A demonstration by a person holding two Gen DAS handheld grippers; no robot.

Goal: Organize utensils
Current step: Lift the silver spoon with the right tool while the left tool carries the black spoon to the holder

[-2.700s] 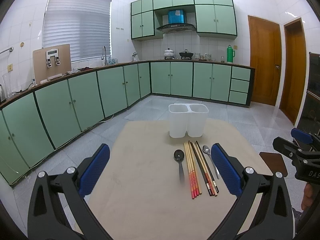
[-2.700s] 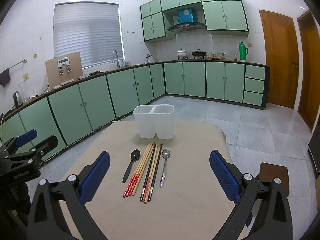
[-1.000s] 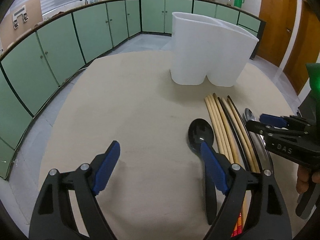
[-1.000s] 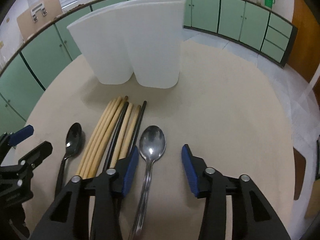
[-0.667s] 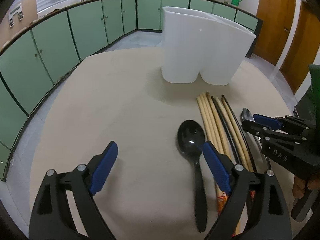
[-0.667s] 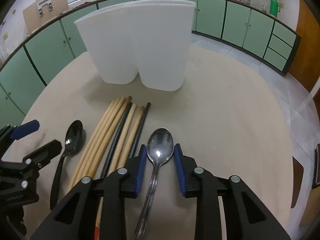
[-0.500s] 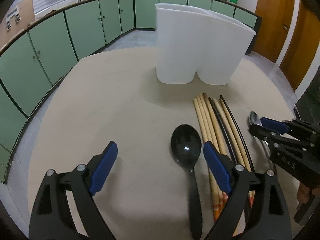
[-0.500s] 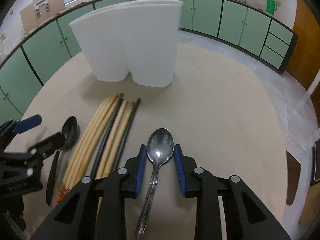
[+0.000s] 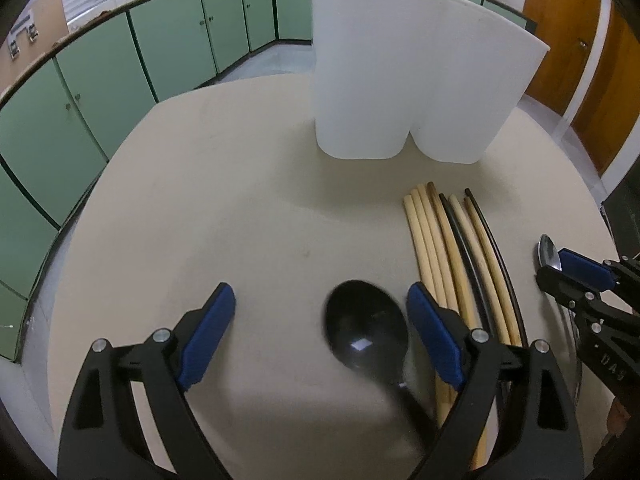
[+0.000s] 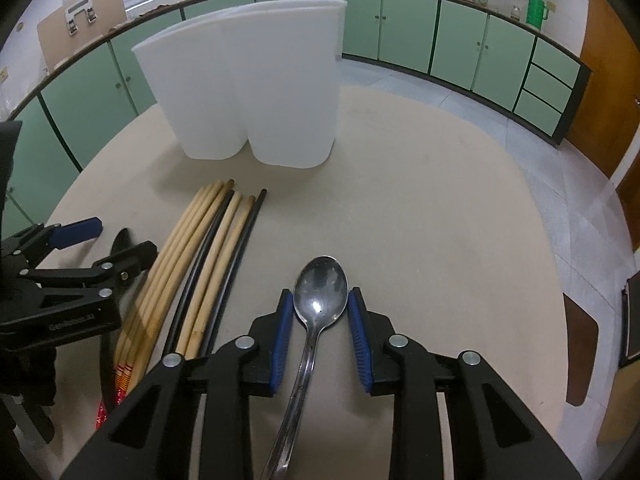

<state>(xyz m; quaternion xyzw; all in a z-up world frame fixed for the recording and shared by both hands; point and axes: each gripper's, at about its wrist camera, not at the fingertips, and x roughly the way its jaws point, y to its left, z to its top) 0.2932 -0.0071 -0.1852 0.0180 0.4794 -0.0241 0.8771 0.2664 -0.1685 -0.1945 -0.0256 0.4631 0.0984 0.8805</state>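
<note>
Right gripper (image 10: 320, 334) is closed on the steel spoon (image 10: 320, 292) at its bowl, handle trailing back toward the camera, in front of the holder (image 10: 256, 92). Left gripper (image 9: 320, 336), jaws just widening, straddles the black spoon (image 9: 366, 336) unclamped, left of the chopsticks (image 9: 452, 248).

Dim, even indoor light; fisheye-bent, dark-vignetted edges; motion-blurred black spoon (image 9: 366, 334).

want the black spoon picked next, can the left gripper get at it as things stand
Probably yes. The left gripper stands open with the black spoon between its fingers, nothing over it; the chopsticks lie just outside one finger.
</note>
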